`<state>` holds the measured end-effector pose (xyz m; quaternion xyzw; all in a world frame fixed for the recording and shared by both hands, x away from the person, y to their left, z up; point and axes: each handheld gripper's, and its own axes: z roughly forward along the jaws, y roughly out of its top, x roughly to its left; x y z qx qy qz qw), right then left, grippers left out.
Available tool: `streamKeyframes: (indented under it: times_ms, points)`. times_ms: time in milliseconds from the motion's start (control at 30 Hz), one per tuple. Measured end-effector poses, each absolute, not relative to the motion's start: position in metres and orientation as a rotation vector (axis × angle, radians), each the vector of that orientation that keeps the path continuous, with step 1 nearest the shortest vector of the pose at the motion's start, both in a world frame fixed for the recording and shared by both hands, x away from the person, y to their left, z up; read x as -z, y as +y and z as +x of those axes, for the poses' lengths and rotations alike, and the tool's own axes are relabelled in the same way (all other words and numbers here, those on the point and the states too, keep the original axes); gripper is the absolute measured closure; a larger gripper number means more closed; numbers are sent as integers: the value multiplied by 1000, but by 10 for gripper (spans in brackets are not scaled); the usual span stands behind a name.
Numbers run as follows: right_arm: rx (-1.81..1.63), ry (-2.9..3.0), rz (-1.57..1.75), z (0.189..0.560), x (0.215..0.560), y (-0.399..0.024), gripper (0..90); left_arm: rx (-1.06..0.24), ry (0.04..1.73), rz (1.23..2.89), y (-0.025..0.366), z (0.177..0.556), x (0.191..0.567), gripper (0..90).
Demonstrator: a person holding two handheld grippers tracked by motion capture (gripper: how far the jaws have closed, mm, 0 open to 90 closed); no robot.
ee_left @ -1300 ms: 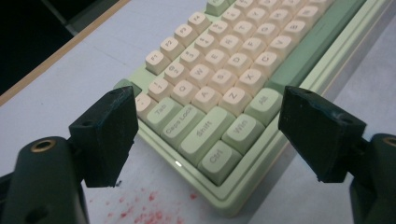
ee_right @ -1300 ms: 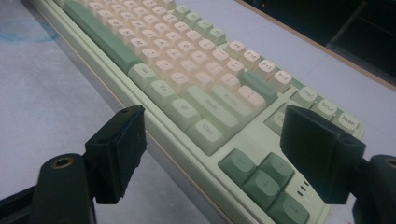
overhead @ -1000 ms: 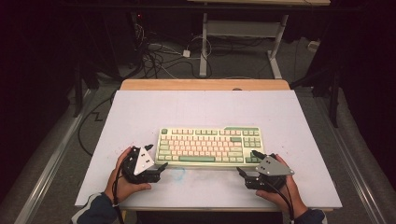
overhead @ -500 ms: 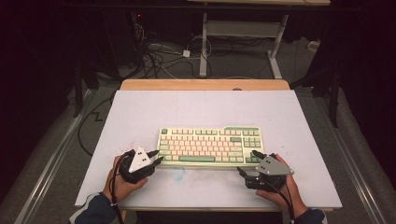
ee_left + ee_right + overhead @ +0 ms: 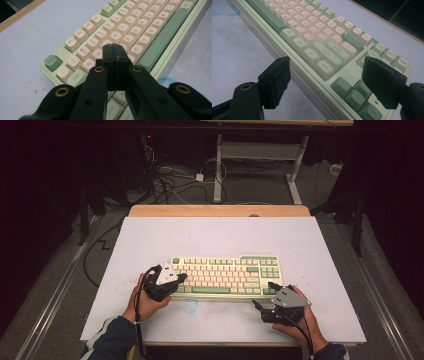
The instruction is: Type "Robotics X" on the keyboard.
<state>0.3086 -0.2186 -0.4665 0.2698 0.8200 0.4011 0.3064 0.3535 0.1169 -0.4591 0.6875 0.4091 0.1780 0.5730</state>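
Since the earlier high-view frames, the left tool (image 5: 176,279) has come in from just beside the keyboard's left end and now hangs over its left-hand keys, and its jaws have just been closing, with nothing between them. In the left gripper view the two black pads meet face to face, clenched on empty air, their joined tip (image 5: 113,53) poised above the letter keys near the left end of the rows. Shut like this, the pads make one narrow point, which looks suited to pressing a single key without catching its neighbours.

The pale green mechanical keyboard with cream and darker green keycaps (image 5: 225,276) lies flat on the white-topped desk (image 5: 220,235), toward the person's side and roughly centred between the two hands, its long edge parallel to the desk's near edge. That puts every key within easy reach of either hand.

The right tool (image 5: 265,303) sits where it was, at the keyboard's near right corner. In the right gripper view its jaws stand wide apart and released: one pad (image 5: 275,80) is over the bare desk in front of the keyboard, the other (image 5: 382,80) over the arrow-key cluster. It grips nothing. From its low, still pose I judge that it is simply waiting beside the keyboard, or ready to steady that corner if the keyboard slides under a press.
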Motion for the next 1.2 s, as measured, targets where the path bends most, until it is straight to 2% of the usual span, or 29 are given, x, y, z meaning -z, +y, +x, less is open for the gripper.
streamKeyframes:
  times_ms: [233,1200]
  points:
    - [-1061,2175,710,309,467,-219,236,-399,971,1682,103,366,467,863]
    - [-1058,2168,715,309,467,-220,242,-426,966,1723,97,370,471,867]
